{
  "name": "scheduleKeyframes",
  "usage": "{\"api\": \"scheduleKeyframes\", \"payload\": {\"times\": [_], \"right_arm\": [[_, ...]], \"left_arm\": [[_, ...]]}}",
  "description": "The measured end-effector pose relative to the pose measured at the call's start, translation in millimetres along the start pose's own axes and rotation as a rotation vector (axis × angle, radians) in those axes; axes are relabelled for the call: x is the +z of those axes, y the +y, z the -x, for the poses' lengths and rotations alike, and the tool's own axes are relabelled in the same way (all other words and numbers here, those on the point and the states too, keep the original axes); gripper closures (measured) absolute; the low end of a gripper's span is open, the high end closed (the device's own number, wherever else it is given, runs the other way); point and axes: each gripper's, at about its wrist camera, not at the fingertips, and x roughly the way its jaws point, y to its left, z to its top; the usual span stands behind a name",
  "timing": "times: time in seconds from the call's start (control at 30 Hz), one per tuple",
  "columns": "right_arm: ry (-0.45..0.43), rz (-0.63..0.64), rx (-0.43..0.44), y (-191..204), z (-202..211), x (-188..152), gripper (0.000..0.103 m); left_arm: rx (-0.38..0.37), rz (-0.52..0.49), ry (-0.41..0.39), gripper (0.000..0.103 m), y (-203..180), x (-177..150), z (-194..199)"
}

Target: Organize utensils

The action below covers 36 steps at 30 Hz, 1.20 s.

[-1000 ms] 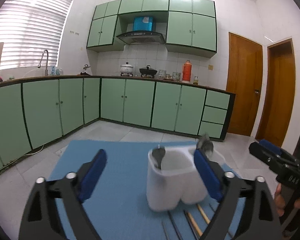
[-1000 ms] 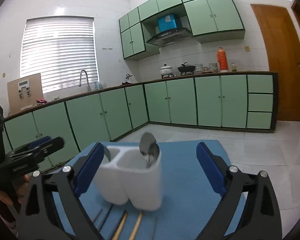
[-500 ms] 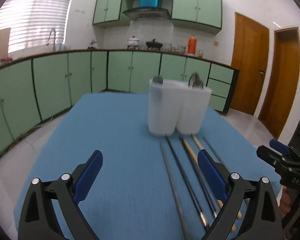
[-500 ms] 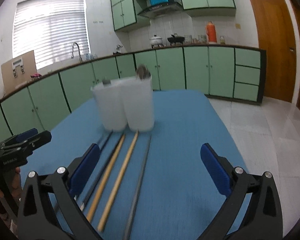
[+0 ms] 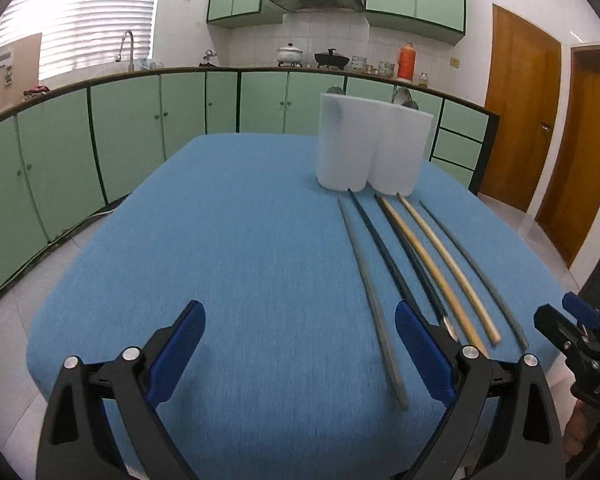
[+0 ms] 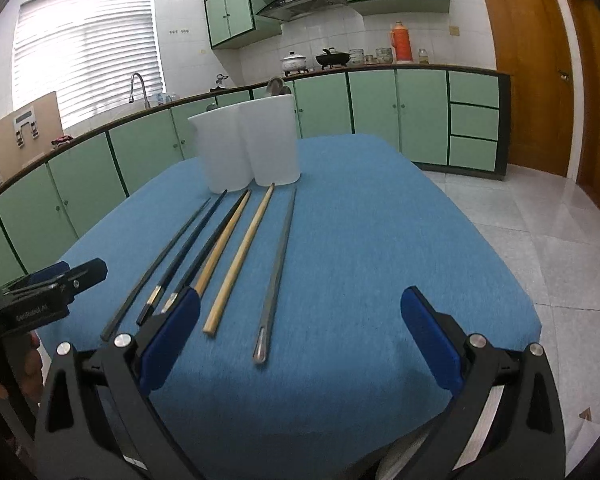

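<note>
Blue rubber pads on both tools sit spread wide with nothing between them, so neither one is carrying anything yet. The left gripper [image 5: 296,354] hovers over bare cloth at the near edge of the table [image 5: 228,248], and the right gripper [image 6: 300,340] hangs over the opposite near corner, so my read is they're lined up to start picking. Just past the fingertips lie the chopsticks [image 6: 236,256], six of them side by side, fanned lengthwise toward the far end: a grey one on each outer side, two dark ones with metal bands, and two bamboo ones in the middle. They look paired by material, which probably makes sorting easier. Their far tips almost reach the white holder [image 6: 248,144], a two-compartment plastic tub standing upright on the far part of the cloth. Spoon bowls [image 5: 404,98] poke above its rim, one per compartment as far as I can tell, so the spoons seem done and the chopsticks are what's left. Beyond that it's just green cabinets [image 5: 120,120] and the counter.
</note>
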Motion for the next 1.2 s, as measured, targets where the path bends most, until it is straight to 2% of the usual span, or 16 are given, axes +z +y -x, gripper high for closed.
{"api": "scheduleKeyframes", "payload": {"times": [0.1,0.2,0.23,0.27,0.33,0.53,0.73,1.0,1.03,1.2], "right_arm": [[-0.004,0.070,-0.012,11,0,-6,0.009],[0.001,0.119,-0.021,20,0,-12,0.027],[0.006,0.125,-0.019,22,-1,-14,0.028],[0.008,0.126,-0.017,22,-1,-14,0.028],[0.011,0.122,-0.010,23,-1,-15,0.038],[0.023,0.106,-0.017,21,-3,-22,0.056],[0.024,0.103,-0.024,19,-3,-26,0.073],[0.016,0.116,-0.050,21,-6,-28,0.090],[0.015,0.118,-0.059,21,-6,-28,0.096],[0.016,0.104,-0.061,17,-7,-25,0.096]], "left_arm": [[-0.001,-0.001,0.008,0.009,2,-7,4],[0.006,0.004,0.007,0.009,5,-9,7],[0.008,0.009,0.006,0.009,7,-11,8],[0.009,0.011,0.005,0.009,8,-11,9],[0.012,0.016,0.003,0.009,10,-13,10],[0.017,0.012,0.000,0.009,10,-14,12],[-0.007,0.017,0.003,0.009,6,-15,14],[-0.033,0.029,0.015,0.009,3,-20,18],[-0.033,0.030,0.020,0.009,3,-20,18],[-0.015,-0.021,0.028,0.011,-9,-25,20]]}}
